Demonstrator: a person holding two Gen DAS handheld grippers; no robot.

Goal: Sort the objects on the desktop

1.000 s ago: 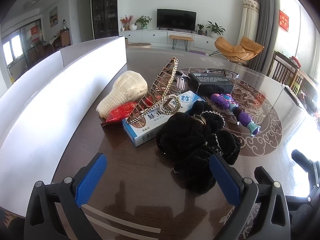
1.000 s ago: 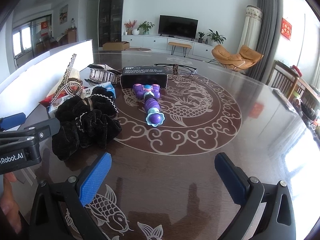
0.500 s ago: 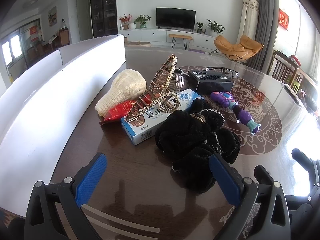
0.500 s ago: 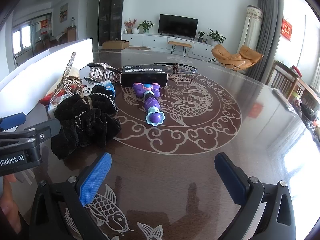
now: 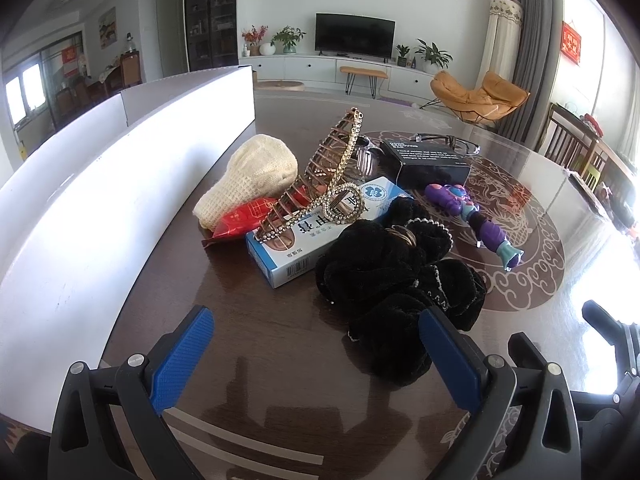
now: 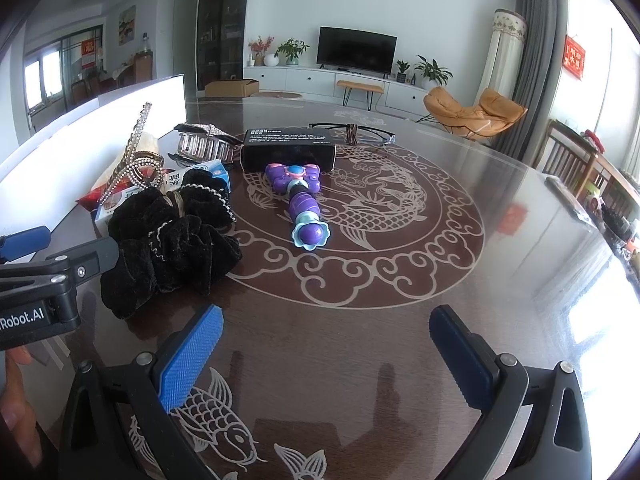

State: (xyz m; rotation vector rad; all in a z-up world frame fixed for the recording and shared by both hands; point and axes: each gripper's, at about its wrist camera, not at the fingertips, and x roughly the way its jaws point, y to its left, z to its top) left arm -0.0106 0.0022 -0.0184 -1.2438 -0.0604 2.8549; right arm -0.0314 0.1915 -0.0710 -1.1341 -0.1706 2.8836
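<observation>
A fluffy black velvet scrunchie pile (image 5: 400,280) lies on the dark patterned desk (image 6: 400,280) just ahead of the left gripper (image 5: 316,354), nearest its right jaw; those jaws are spread wide and empty. Beyond it a rhinestone gold hair comb (image 5: 320,184) leans on a blue-and-white carton (image 5: 320,232). The right gripper (image 6: 324,354), jaws also released, has a purple toy wand (image 6: 300,200) well ahead, scrunchies off to the left.

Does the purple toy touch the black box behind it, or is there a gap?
Cannot tell. In the right wrist view the purple toy overlaps the lower edge of the black box, and in the left wrist view their edges also meet, so neither view plainly shows contact or a gap.
</observation>
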